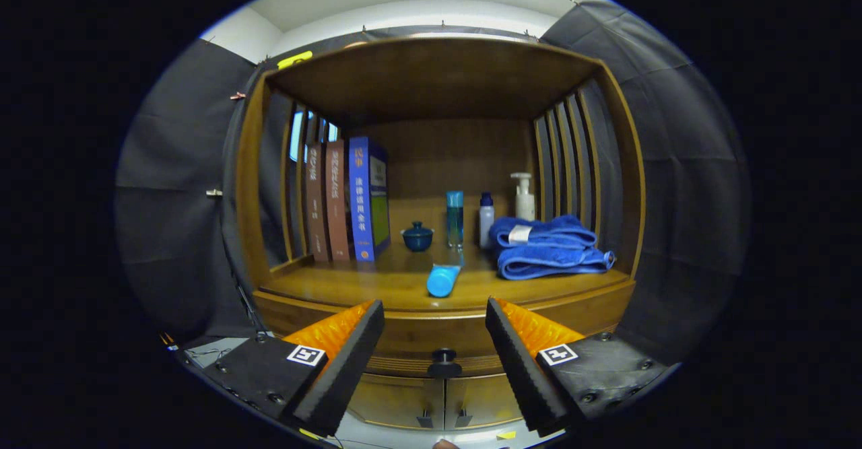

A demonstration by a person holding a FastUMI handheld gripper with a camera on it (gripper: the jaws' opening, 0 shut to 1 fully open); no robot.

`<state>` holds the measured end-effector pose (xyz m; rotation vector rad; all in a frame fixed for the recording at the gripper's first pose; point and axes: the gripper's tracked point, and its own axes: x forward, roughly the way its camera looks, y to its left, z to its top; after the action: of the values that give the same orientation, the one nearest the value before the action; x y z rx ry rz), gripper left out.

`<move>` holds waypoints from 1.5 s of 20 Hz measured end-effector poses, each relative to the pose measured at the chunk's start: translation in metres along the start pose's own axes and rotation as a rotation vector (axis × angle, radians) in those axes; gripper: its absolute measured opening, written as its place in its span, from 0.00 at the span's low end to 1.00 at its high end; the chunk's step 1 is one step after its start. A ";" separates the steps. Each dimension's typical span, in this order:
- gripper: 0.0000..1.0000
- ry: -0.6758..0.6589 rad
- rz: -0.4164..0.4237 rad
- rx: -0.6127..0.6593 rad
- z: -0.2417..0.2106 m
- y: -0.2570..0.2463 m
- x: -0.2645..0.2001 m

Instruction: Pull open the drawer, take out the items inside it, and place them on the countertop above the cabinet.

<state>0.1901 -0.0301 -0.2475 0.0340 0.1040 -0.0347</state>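
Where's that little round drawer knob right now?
In the gripper view, the dark round knob sits on the cabinet front just under the wooden countertop, midway between the open tongs and a little beyond their tips, below the lying blue tube.

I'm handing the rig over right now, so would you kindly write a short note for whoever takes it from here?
Gripper: jaws open, holding nothing, lined up on the drawer knob, which sits between them, untouched.
Drawer: looks closed, so its contents are hidden.
Countertop: a blue tube lies near the front edge, folded blue towels to its right, with books, a small lidded pot and bottles behind.
Done: approach only.
Left: grip the knob, pull the drawer open, lift the items onto the countertop.
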 end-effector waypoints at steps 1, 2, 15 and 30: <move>0.99 -0.004 -0.006 -0.013 0.011 -0.001 -0.011; 0.99 -0.003 -0.006 -0.023 0.022 0.001 -0.021; 0.99 -0.093 0.015 -0.026 0.199 0.007 -0.145; 0.99 -0.120 0.001 0.043 0.274 0.000 -0.237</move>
<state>-0.0172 -0.0323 0.0497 0.0749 -0.0163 -0.0378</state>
